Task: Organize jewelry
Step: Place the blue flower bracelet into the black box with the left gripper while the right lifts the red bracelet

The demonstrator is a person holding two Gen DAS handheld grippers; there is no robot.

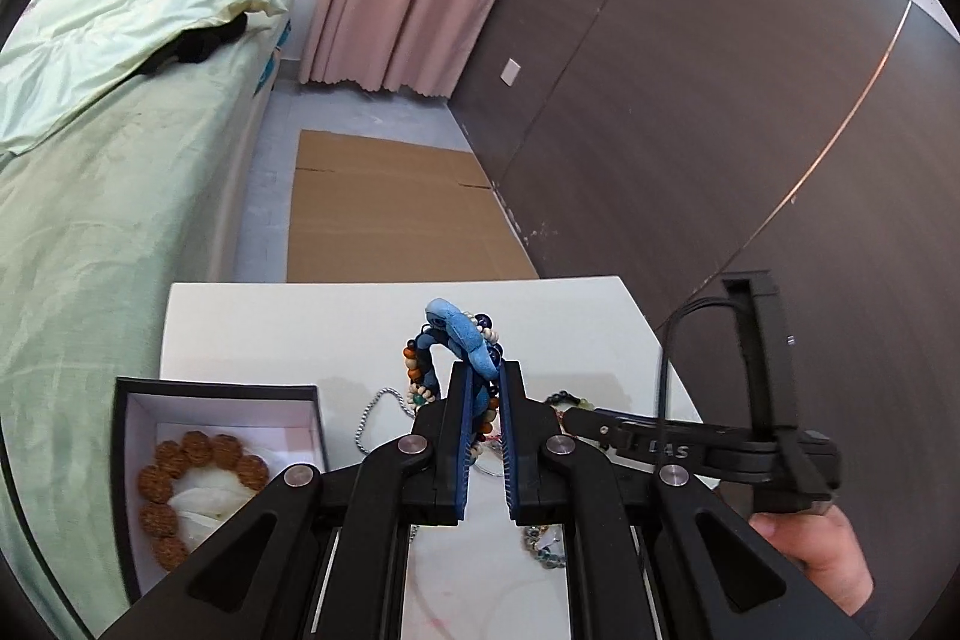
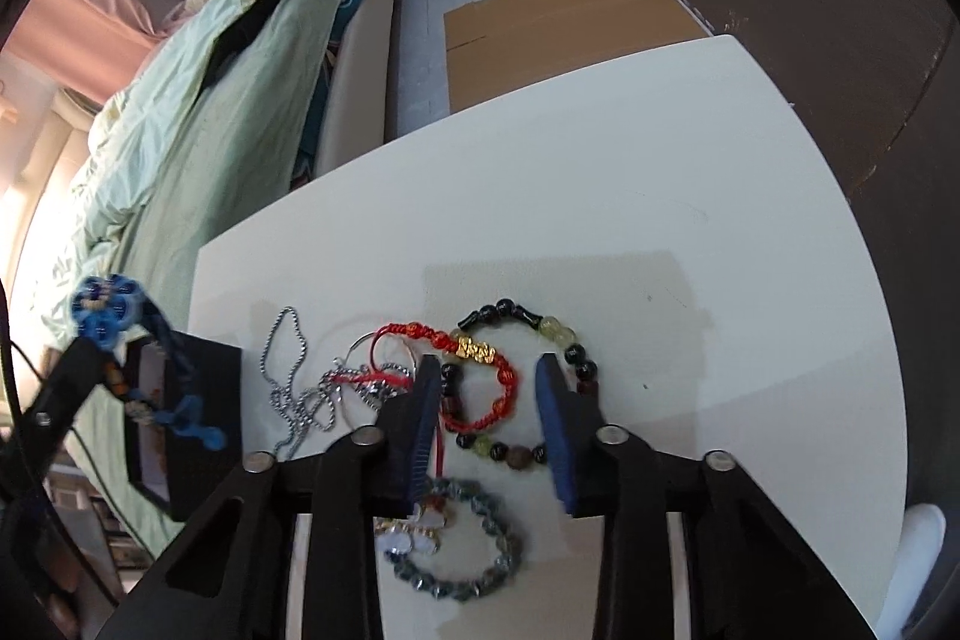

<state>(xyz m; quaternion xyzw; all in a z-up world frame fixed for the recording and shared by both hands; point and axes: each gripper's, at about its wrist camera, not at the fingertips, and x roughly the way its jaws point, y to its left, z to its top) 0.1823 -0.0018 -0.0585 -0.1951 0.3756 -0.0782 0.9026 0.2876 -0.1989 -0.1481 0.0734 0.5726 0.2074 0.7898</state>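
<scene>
On the white counter (image 2: 660, 196), beside a bed (image 1: 90, 220), lies a small heap of jewelry. From the right wrist view, the right hand-held gripper (image 2: 489, 370) points down over this heap. Its jaws stand apart, one on each side of a red cord bracelet (image 2: 480, 352) and a dark bead bracelet (image 2: 576, 358), and the pads do not press on either. Nothing is gripped there. Just below these two lies a grey-green bead bracelet (image 2: 480, 562) with a small charm, and to the left a silver chain (image 2: 288, 370) is spread beside a thin ring of wire.

The left hand-held gripper (image 1: 483, 376) is closed on a blue bracelet (image 1: 462, 334), a piece with a blue cord, a blue felt-like part and small coloured beads. It is held up above the counter, and part of it hangs down between the jaws.

At the left edge of the counter stands an open black box (image 1: 222, 394) with a white inside. A bracelet of big brown beads (image 1: 180, 484) lies in it on white paper.

A person's hand (image 1: 822, 556) shows at the lower right of the left wrist view, holding the handle of the right hand-held gripper.
</scene>
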